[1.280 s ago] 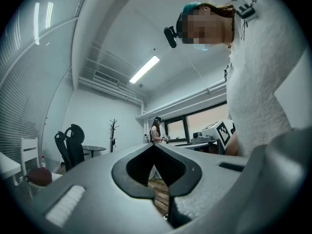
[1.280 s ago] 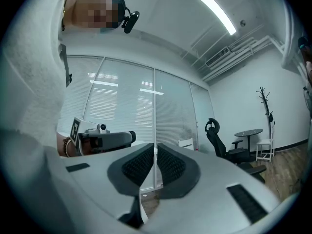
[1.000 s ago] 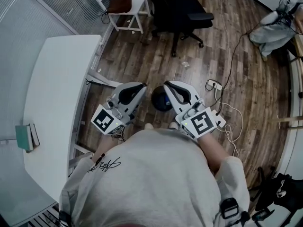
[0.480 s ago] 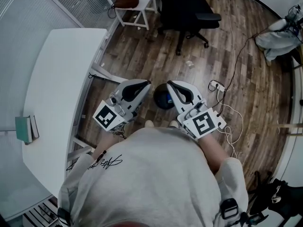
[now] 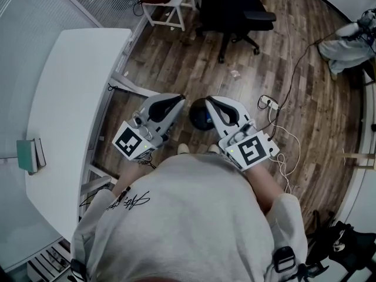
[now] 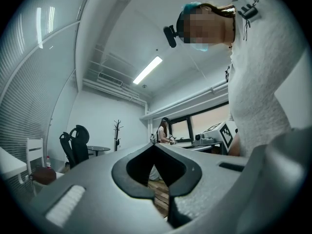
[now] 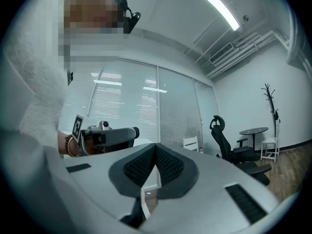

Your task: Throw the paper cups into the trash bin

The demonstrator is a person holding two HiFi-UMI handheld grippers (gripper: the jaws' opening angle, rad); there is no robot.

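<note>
**1. View coverage**
- Head view only: the trash bin [image 5: 201, 115] stands on the wooden floor [image 5: 294, 69] at 12 o'clock from the person. It sits between the tips of the left claw [image 5: 176, 101] and the right claw [image 5: 211, 101], just beside both.
- The white desk [image 5: 70, 98] lies at 9 o'clock, with books [image 5: 27, 155] near its edge. A power strip [image 5: 267, 104] with cables lies at 2 o'clock.
- Neither gripper view shows the bin. Both look out across the room and take in a ceiling light strip [image 6: 147, 70] and a coat stand [image 6: 118, 130].
- Left gripper view only: a second person [image 6: 163, 130], far off at 12 o'clock.
- Right gripper view only: a glass wall [image 7: 131, 106] with blinds, and the left claw seen side-on at 9 o'clock.
- The office chair [image 5: 235, 10] appears in all three views.

**2. Claw state**
- Left claw: clenched, tips meeting, empty.
- Right claw: clenched, ribbed pads touching, empty.

**3. Task item**
- The bin is round and dark, with its mouth open upward. A blue patch shows inside.

**4. Markings**
- Each claw carries a marker cube [image 5: 130, 145] with a black-and-white square pattern.
- Cursive lettering runs across the person's shirt [image 5: 132, 201] but is too small to read.
</note>
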